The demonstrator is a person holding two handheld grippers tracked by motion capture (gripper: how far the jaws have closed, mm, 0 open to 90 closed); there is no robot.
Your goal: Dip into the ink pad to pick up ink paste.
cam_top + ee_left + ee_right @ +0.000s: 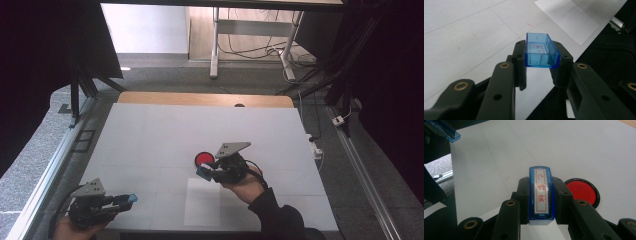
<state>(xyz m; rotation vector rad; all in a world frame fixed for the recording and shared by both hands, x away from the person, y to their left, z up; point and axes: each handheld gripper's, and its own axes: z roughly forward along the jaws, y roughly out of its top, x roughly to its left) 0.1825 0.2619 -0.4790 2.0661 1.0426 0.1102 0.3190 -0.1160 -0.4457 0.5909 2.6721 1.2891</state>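
Blue stamp (541, 195): clamped between the jaws of the right gripper (210, 171), long axis running along the jaws, label with red characters facing the camera.
Red ink pad (204, 159): round, black-rimmed, on the white table (150, 135), just beside the stamp, on its far side.
Blue cap (541, 51): clear plastic, pinched in the left gripper (127, 200), hollow side up, well apart from the pad.
Paper sheet (202, 202): near side of the right gripper.
Nearer hand: right, judged next to ink the stamp.

From my remote seat I see the ink pad (204, 159) on the table (150, 135) just behind the right gripper (204, 172), the paper sheet (202, 202) before it, and the left gripper (131, 199) at the near left edge.
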